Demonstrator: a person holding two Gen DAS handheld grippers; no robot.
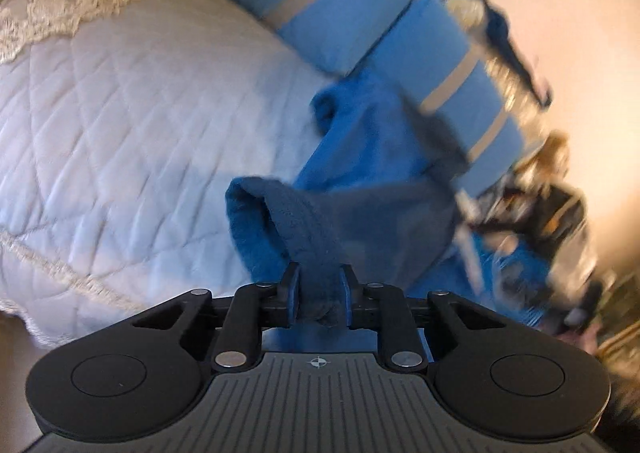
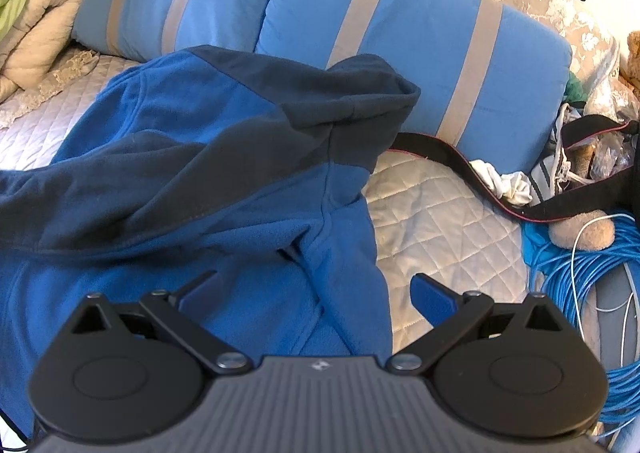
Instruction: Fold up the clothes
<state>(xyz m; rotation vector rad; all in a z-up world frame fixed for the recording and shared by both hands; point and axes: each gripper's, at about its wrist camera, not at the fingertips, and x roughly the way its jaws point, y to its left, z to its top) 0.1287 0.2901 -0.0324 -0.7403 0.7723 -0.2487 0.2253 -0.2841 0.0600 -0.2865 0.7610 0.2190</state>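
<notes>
The left gripper point(image 1: 319, 295) pinches a bunched fold of the blue fleece jacket point(image 2: 224, 157) between its pads, the cloth gathered into a thick wad right at the jaws. The likely slip is here — so much fleece crammed into a narrow bite may creep out once the garment's weight hangs on it, and the fold would drop crooked. The left view is also smeared, so the grip point on the garment cannot be told exactly.

The right gripper point(image 2: 316, 293) is spread wide and holds nothing, with the jacket's lower edge lying between its fingers. If it closes where it hovers, it may catch the quilt point(image 2: 440, 213) beneath along with the fleece and drag the bedding up.

The jacket is soft fleece, bright blue with a dark navy band across shoulder and sleeve, rumpled and half lifted rather than flat. It lies on the quilt in front of the striped pillows point(image 2: 400, 25), its navy sleeve end rising just before them. To the right of the jacket a black strap point(image 2: 436, 153) and a blue cable coil point(image 2: 580, 285) sit near — either could snag a swung sleeve.
</notes>
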